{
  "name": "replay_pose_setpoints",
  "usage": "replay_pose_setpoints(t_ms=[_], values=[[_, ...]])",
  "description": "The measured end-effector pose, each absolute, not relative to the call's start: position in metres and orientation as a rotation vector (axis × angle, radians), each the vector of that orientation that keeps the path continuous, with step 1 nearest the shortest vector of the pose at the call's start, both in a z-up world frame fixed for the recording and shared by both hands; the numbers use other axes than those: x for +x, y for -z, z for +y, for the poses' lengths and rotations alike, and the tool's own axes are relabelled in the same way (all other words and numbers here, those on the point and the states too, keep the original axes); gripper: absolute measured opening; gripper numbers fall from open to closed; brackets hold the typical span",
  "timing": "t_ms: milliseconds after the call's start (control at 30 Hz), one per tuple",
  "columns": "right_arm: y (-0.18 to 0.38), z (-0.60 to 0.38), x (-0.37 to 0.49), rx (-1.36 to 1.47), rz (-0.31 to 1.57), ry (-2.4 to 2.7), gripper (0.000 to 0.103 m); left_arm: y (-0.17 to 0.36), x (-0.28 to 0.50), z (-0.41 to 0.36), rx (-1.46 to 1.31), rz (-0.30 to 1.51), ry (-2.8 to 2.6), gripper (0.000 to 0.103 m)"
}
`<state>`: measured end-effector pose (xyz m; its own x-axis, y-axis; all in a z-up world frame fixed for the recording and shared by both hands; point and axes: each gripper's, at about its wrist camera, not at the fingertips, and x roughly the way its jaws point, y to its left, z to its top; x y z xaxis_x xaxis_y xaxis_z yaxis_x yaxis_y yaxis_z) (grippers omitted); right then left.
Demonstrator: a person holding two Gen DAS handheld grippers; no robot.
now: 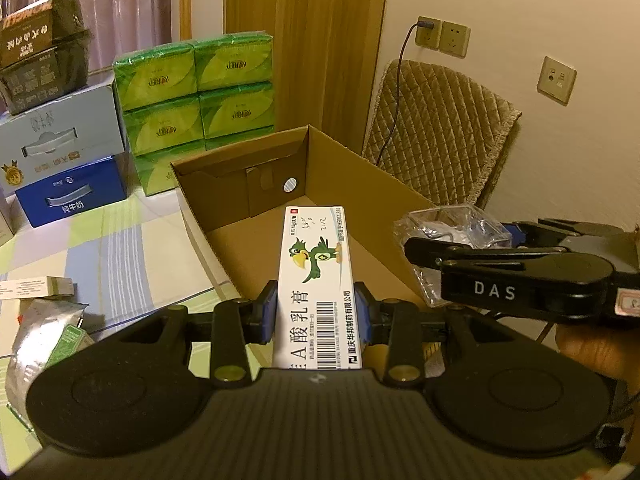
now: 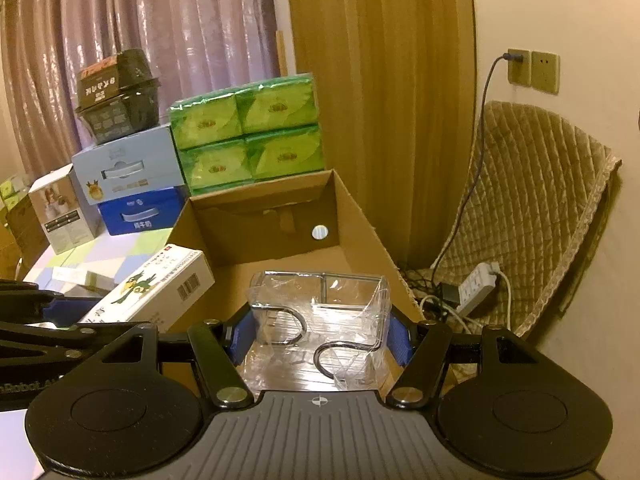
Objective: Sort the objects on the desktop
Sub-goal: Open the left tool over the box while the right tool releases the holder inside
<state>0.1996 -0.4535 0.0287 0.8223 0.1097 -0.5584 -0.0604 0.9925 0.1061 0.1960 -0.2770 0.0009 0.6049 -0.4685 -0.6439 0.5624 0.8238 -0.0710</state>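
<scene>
Two grippers are loaded, both held over the open cardboard box (image 1: 360,184) that fills the middle of each view. The left gripper (image 1: 316,316) has its blue pads pressed against the long sides of a white ointment carton (image 1: 318,280) printed with a green parrot; the carton points forward, its far end above the box floor. At the right edge of the left wrist view, the right gripper (image 1: 424,248) reaches in sideways over the box's right wall. In its own view the right gripper (image 2: 320,336) is clamped on a clear plastic packet (image 2: 320,320) with bent metal hooks inside, also held above the box interior. The same ointment carton shows at the left of that view, tilted over the box's left wall.

What can be seen of the box floor is bare cardboard; its far wall has a round hole (image 1: 291,185).

Behind the box, in the upper left of the frames, stand stacked green tissue packs (image 1: 200,92), a pale blue carton (image 1: 60,140) on a dark blue milk carton (image 1: 72,196), and a dark bowl-shaped package (image 1: 44,52) on top. On the checked tablecloth (image 1: 120,248) at the lower left lie a small flat box (image 1: 36,288) and a silver foil pouch (image 1: 40,340).
</scene>
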Motion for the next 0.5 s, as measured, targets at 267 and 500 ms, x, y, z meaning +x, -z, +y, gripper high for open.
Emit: replay_pose_setpoints(t_ms=[267,500], values=[[-0.024,-0.459,0.208,0.098,0.615,-0.073,0.063,0.002,0.210,-0.283,0.119,0.687,0.606,0.033],[-0.021,-0.457,0.209,0.102,0.623,-0.077,0.063,0.000,0.205,-0.264,0.092,0.674,0.577,0.033]])
